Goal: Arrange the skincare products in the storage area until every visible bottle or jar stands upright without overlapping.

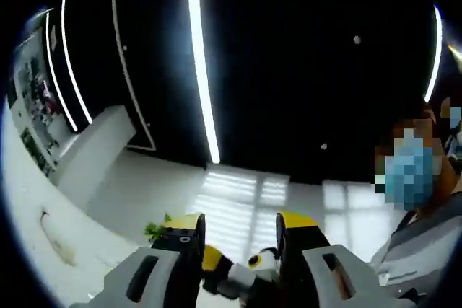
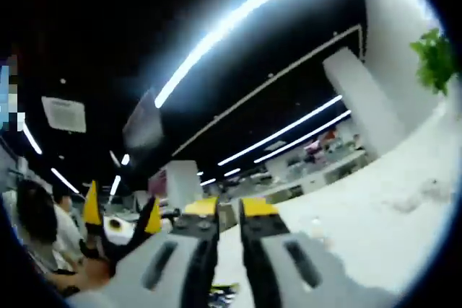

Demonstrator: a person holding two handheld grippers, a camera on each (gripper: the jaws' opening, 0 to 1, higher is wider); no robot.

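Observation:
Both views point up at a dark ceiling with long light strips (image 1: 202,70). My left gripper (image 1: 240,225) is open, with a wide gap between its yellow-tipped jaws and nothing held. Low in that gap shows a yellow, black and white part of my right gripper (image 1: 242,268). In the right gripper view, my right gripper (image 2: 229,210) has its jaws nearly together with nothing between them. To its left, my left gripper (image 2: 121,216) appears with its two yellow tips spread apart.
A person (image 1: 426,207) stands close on the right of the left gripper view. Other people (image 2: 43,229) sit at the lower left of the right gripper view. A green plant (image 2: 436,55) tops a white wall (image 2: 375,207). A white column (image 1: 94,149) rises at left.

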